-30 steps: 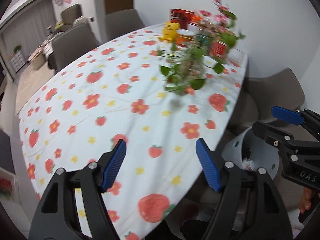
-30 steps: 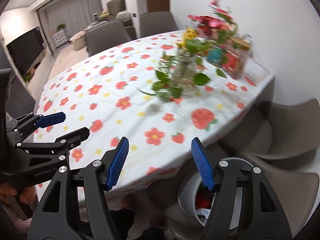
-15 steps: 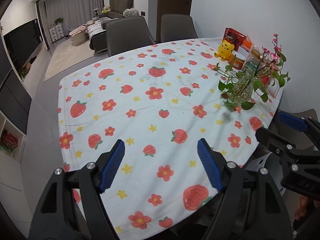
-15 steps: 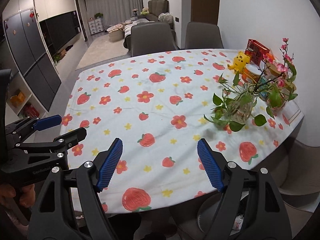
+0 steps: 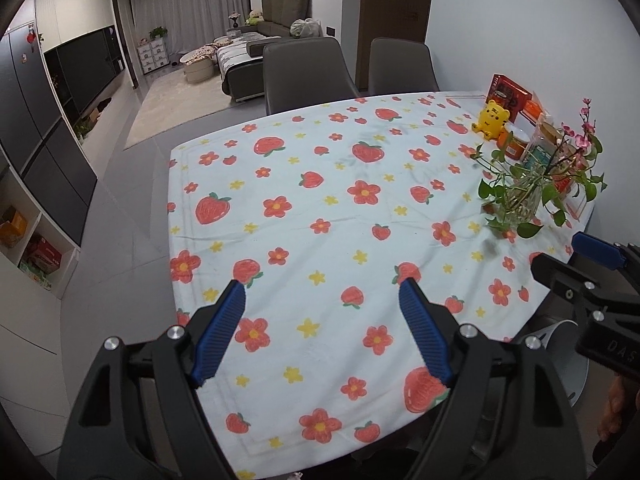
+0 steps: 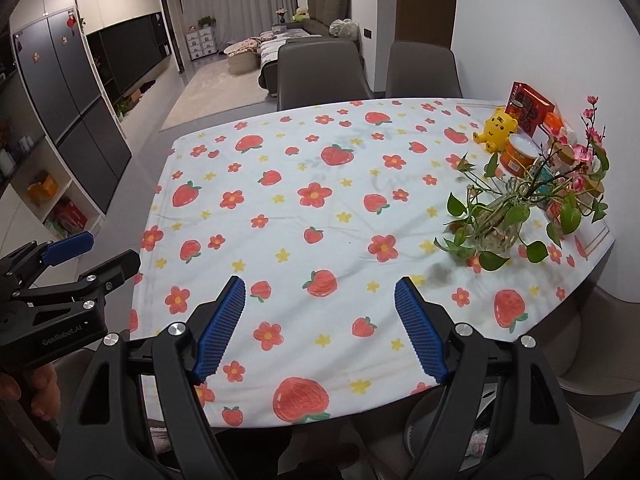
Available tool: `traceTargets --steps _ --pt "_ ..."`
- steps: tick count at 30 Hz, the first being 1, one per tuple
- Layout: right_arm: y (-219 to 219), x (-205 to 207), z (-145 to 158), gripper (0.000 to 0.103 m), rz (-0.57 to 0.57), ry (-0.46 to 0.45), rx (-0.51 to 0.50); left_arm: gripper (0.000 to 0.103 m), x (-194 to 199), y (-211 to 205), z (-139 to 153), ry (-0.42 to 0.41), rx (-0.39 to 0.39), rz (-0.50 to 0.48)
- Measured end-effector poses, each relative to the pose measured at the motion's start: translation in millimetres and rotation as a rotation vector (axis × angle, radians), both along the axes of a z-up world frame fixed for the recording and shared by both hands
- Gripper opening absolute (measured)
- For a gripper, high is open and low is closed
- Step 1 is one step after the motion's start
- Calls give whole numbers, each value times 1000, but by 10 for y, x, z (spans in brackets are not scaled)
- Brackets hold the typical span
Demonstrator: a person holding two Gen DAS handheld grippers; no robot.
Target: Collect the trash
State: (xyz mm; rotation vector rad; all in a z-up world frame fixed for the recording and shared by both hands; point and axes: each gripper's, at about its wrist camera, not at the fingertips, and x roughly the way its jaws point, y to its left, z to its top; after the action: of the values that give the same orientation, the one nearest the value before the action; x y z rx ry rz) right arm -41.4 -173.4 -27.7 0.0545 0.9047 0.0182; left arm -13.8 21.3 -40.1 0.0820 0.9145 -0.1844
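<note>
My left gripper (image 5: 322, 296) is open and empty above the near edge of the table with the strawberry cloth (image 5: 320, 208). My right gripper (image 6: 320, 292) is open and empty over the same edge. Each gripper shows in the other's view, the right one at the right rim (image 5: 576, 256) and the left one at the left rim (image 6: 96, 248). A white trash bin (image 6: 424, 432) with scraps inside stands on the floor below the table's near right corner; its rim also shows in the left wrist view (image 5: 568, 344). No loose trash shows on the cloth.
A glass vase with green vines (image 5: 520, 204) stands at the table's right side, also in the right wrist view (image 6: 496, 228). Behind it are a yellow toy (image 5: 492, 120), jars and a red box (image 5: 510, 94). Grey chairs (image 5: 308, 72) stand at the far side and at the right (image 6: 600, 344).
Both grippers have risen and swung left from the bin at the table's right corner to face the whole tabletop. Both stay open and empty.
</note>
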Motion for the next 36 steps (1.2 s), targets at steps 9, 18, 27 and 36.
traceTargets --steps 9,18,27,36 --pt "95 -3 63 77 11 -3 -29 81 -58 14 80 -13 10 18" --pt "129 -27 107 78 24 -10 -28 81 -94 -8 136 -11 0 26" --pt "126 -5 136 80 40 -15 -21 81 -127 -16 168 -15 11 32" --pt "120 6 152 80 57 -18 -17 83 -103 9 200 -19 15 45"
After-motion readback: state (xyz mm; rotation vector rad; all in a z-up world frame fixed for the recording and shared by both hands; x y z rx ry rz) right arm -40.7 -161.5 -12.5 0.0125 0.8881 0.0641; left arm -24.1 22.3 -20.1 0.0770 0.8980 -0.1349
